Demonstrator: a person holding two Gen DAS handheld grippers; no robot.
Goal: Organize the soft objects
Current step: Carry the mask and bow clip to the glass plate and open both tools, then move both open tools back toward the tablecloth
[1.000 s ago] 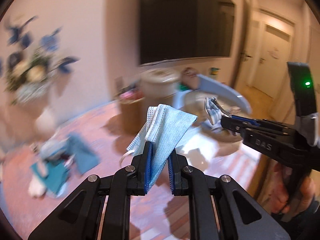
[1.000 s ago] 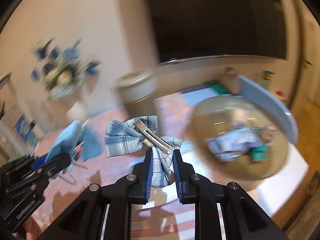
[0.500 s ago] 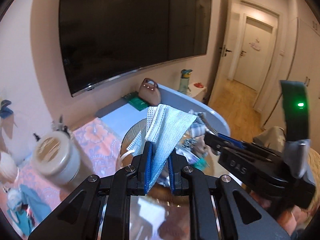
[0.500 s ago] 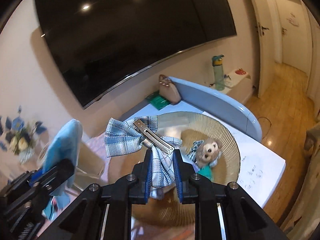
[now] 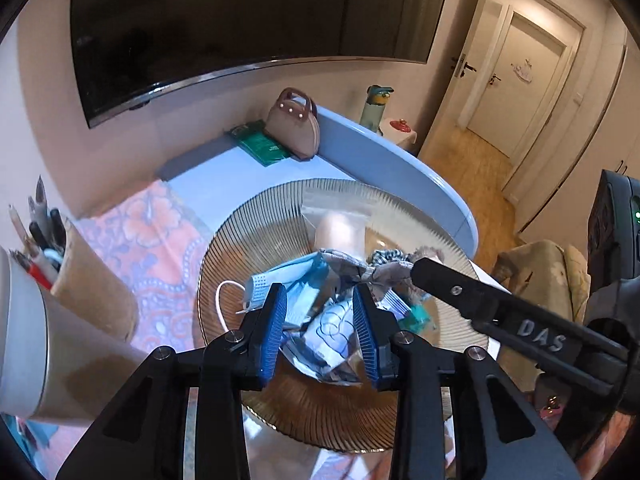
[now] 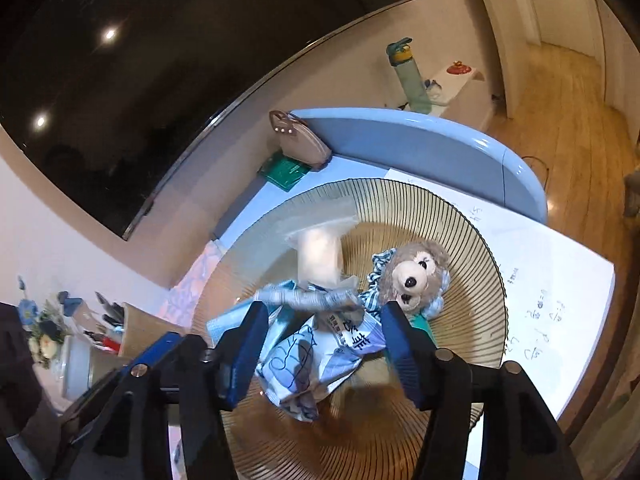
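Both grippers hang over a ribbed amber glass bowl (image 5: 248,224) (image 6: 460,216) that holds soft things. In the left wrist view my left gripper (image 5: 320,332) has its jaws opening with nothing pressed between the pads. The light-blue face mask (image 5: 276,280) lies in the bowl just past its left pad. My right gripper (image 6: 324,344) is also opening, and the blue plaid bow clip (image 6: 308,298) (image 5: 352,266), blurred, lies loose beyond its tips. Under both are a blue-and-white tissue packet (image 6: 316,356) (image 5: 332,328) and a plush bear (image 6: 412,276).
A clear bag with a pale roll (image 6: 320,256) leans in the bowl. Left of the bowl stand a pen holder (image 5: 88,280) and a white jar (image 5: 20,340) on a floral cloth (image 5: 160,240). Behind are a small handbag (image 5: 294,124), green book (image 5: 262,146) and bottle (image 5: 376,104).
Both grippers swung over the bowl and dipped toward it. The left jaws opened and let the mask drop; the right jaws opened and let go of the plaid bow.
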